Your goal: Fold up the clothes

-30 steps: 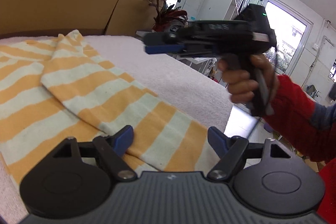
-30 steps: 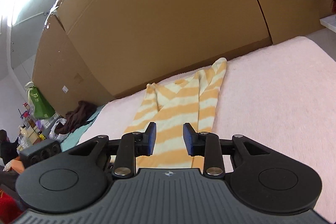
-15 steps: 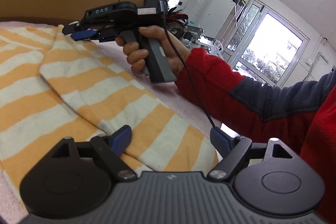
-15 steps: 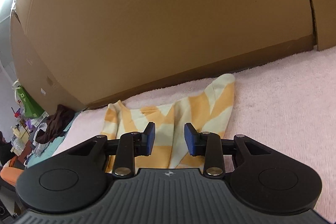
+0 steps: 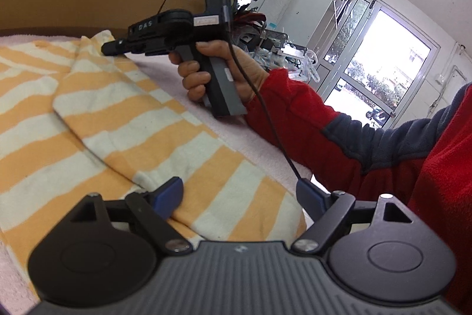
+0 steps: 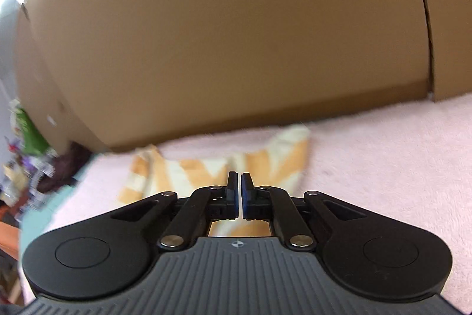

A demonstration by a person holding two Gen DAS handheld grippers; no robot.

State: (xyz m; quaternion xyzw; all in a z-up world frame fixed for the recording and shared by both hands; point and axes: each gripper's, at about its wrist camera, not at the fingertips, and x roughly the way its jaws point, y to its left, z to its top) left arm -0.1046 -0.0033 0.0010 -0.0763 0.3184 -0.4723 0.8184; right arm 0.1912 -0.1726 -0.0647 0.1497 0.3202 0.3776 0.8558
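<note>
An orange-and-cream striped garment (image 5: 97, 120) lies flat on the pink towelled surface (image 5: 259, 149), with a sleeve folded over its body. My left gripper (image 5: 240, 194) is open, its blue pads over the garment's near hem corner. My right gripper (image 6: 239, 191) has its jaws nearly together, with nothing between them, just above the garment's far shoulder end (image 6: 265, 164). In the left wrist view the right gripper (image 5: 110, 49) reaches over the garment's far corner, held by a hand in a red sleeve.
Large cardboard boxes (image 6: 224, 34) stand close behind the surface. The surface's right edge (image 5: 306, 176) drops off beside the person's arm. Dark clothes and clutter (image 6: 59, 167) lie off the left end. A glass door and shelves (image 5: 368, 64) are at the right.
My right gripper moved forward and down toward the garment's far end and its jaws closed from open to nearly together. My left gripper stayed open at the near hem.
</note>
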